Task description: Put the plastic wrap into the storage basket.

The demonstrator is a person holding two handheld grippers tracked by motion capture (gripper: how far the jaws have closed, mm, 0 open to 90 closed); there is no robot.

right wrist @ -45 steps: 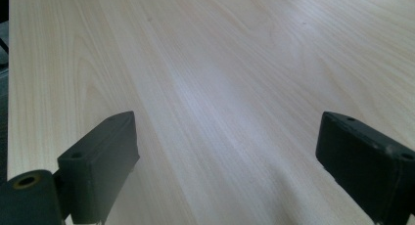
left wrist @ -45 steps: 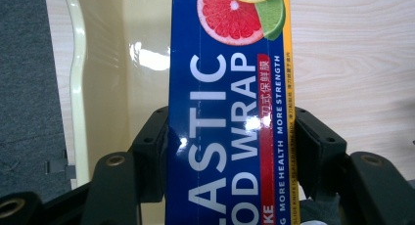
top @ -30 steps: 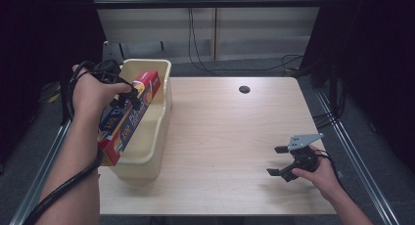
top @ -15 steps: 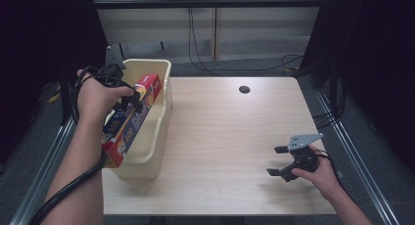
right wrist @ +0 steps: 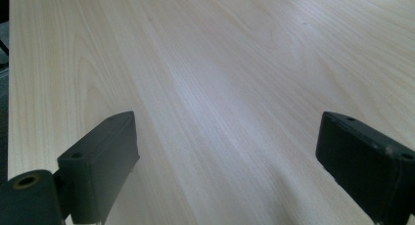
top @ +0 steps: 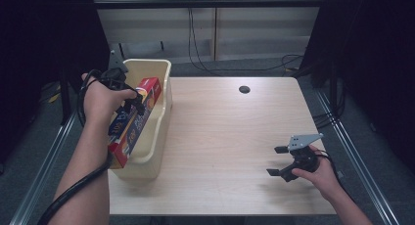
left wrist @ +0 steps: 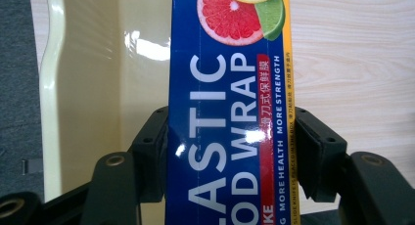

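High view: the left gripper (top: 128, 100) has its jaws clamped across the width of a long plastic wrap box (top: 134, 122), which slants over the cream plastic bin (top: 155, 137) at about nine o'clock on the tabletop (top: 230, 132). The box's far, red end sits over the bin's opening and its near end overhangs the bin's near-left rim. The right gripper (top: 280, 161) rests low at about four o'clock, well apart from the bin, with its jaws spread wide and nothing between them.

Judging from how the box lies, the step looks like either laying it into the bin or drawing it out; I cannot tell which. Either way, the box is about as long as the bin, so it should be kept parallel with the bin's long walls, since a skewed end would likely catch on the rim. The hold sits around mid-length, which should keep the box from tipping.

In the left gripper view, the blue face of the box reads "PLASTIC FOOD WRAP" in part, with "MORE HEALTH MORE STRENGTH", Chinese characters on a red strip, and pictured citrus slices. A line of small print on the yellow edge is too fine to read.
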